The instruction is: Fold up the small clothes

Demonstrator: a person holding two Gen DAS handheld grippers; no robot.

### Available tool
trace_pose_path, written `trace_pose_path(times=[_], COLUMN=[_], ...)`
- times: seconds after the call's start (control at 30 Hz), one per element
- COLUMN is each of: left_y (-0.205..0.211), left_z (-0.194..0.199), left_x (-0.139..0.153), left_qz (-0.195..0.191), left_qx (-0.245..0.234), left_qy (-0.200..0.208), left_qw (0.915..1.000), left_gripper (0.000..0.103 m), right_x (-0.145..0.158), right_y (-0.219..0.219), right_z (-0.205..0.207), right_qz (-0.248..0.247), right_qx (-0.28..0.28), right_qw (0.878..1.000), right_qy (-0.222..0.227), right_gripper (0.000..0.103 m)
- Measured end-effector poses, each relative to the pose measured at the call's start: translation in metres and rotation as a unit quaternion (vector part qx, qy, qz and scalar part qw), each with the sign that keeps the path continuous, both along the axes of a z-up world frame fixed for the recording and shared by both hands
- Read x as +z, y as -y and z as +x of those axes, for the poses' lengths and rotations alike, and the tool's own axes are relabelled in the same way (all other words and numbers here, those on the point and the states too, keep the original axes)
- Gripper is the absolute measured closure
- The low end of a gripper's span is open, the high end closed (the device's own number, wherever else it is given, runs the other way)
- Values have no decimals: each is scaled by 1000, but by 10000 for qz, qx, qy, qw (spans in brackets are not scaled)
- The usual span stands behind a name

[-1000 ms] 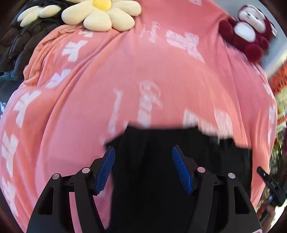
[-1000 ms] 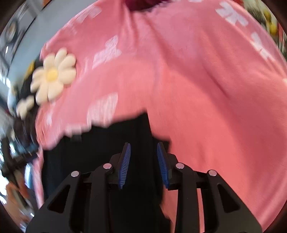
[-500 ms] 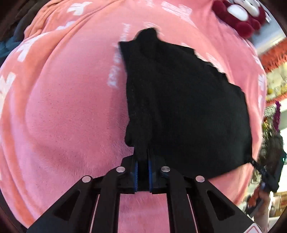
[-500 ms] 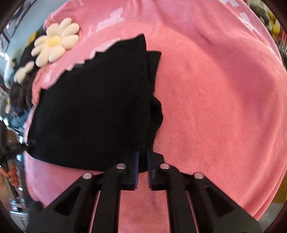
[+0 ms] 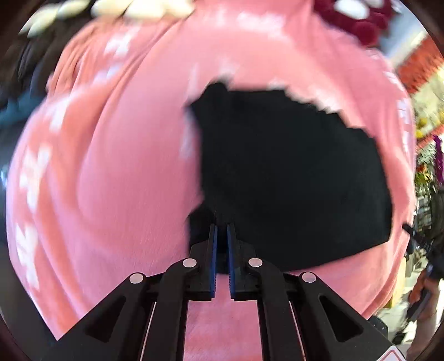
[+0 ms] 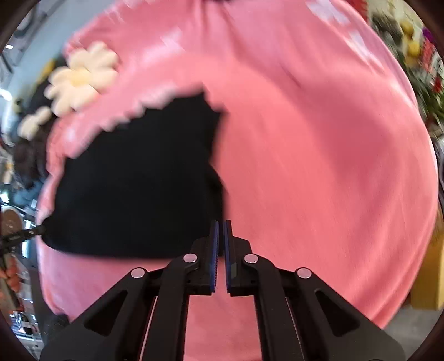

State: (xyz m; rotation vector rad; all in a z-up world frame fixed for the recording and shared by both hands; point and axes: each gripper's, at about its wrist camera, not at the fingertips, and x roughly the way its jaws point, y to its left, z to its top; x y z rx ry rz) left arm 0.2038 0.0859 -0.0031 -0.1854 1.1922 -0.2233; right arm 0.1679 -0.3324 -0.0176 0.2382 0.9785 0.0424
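Left wrist view. The left tongs (image 5: 221,230) are clamped narrow on the near left corner of a black garment (image 5: 291,172), which lies spread on a pink blanket (image 5: 111,208) with white print. The blue pads (image 5: 213,250) pinch a bunched bit of cloth; the rest of the garment fans away to the right, its far edge scalloped. The right tongs show small at the garment's right corner. A dark red plush toy (image 5: 358,19) and a cream flower cushion (image 5: 144,8) sit at the blanket's far edge, well apart from the garment. The picture is smeared by motion.

Right wrist view. The right tongs (image 6: 221,230) are likewise pinched narrow on the garment's (image 6: 133,177) near right corner, the cloth spreading to the left. The flower cushion (image 6: 80,77) lies beyond the far edge, near but not touching it. To the right the blanket (image 6: 319,166) is bare.

Step in hand, as judged: both near corners are held for a fold toward the far edge. Carry them together and level, so the hem stays taut and straight, and lay corner on corner before letting go.

Room: open blanket lies ahead and to both sides; only the cushion and toy bound the far end, so the fold should land short of them.
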Motion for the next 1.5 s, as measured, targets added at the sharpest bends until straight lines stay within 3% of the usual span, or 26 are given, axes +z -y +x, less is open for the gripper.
trace_pose_path(times=[0.07,0.17,0.27,0.33,0.4,0.43,0.5,0.63,0.7,0.77,0.83,0.9,1.0,1.07,1.1,1.13,1.23,1.33,1.5], left_y=[16,43,53,49,42,32,16,30,48,57,56,53,52,61,65,67,68,74,98], left_z=[15,45,69,74,78,76,71,93,108,125,132,132,117,113,113,112,95,74,45], left_x=[12,17,5,-13,-43,-53,-50,-31,-30,-48,-52,-43,-23,-27,-35,-45,-34,-23,-25], left_qz=[-38,109,155,505,1102,1072,649,245,346,679,618,475,121,374,515,653,620,564,797], left_qx=[-147,-101,167,280,174,206,348,441,350,321,430,415,367,266,198,174,137,89,-116], left_qy=[180,459,384,219,-152,-237,-128,121,233,106,148,131,456,457,333,137,305,395,433], left_qw=[9997,9988,9990,9981,9936,9937,9972,9987,9985,9971,9971,9979,9982,9979,9979,9976,9975,9976,9958], left_gripper=[94,65,61,55,56,55,56,58,53,48,47,50,51,51,51,51,51,51,51], right_x=[10,2,-31,-54,-55,-49,-30,-16,-35,-60,-58,-37,-37,-63,-64,-59,-28,-21,-59], right_y=[-21,-46,-54,-43,-29,-25,-26,-50,-61,-47,-28,-29,-47,-52,-48,-46,-54,-78,-111], right_z=[32,70,108,115,114,113,111,135,160,175,175,162,148,149,144,141,120,96,72], right_qz=[14,-146,-487,-766,-293,-228,-178,-111,-442,-799,-359,-121,-539,-949,-798,-658,-268,-536,-1005], right_qx=[288,594,630,552,447,366,302,441,426,164,-204,-302,85,175,75,-54,-19,275,578], right_qw=[9995,9980,9966,9945,9977,9981,9992,9989,9980,9954,9979,9992,9984,9943,9963,9973,9996,9982,9927], right_qy=[158,153,-191,-447,-411,-436,-185,89,-156,-505,-499,-236,-141,-457,-307,-328,-75,29,-325], right_gripper=[100,99,99,103,103,103,96,96,96,101,102,95,95,95,95,94,91,91,90])
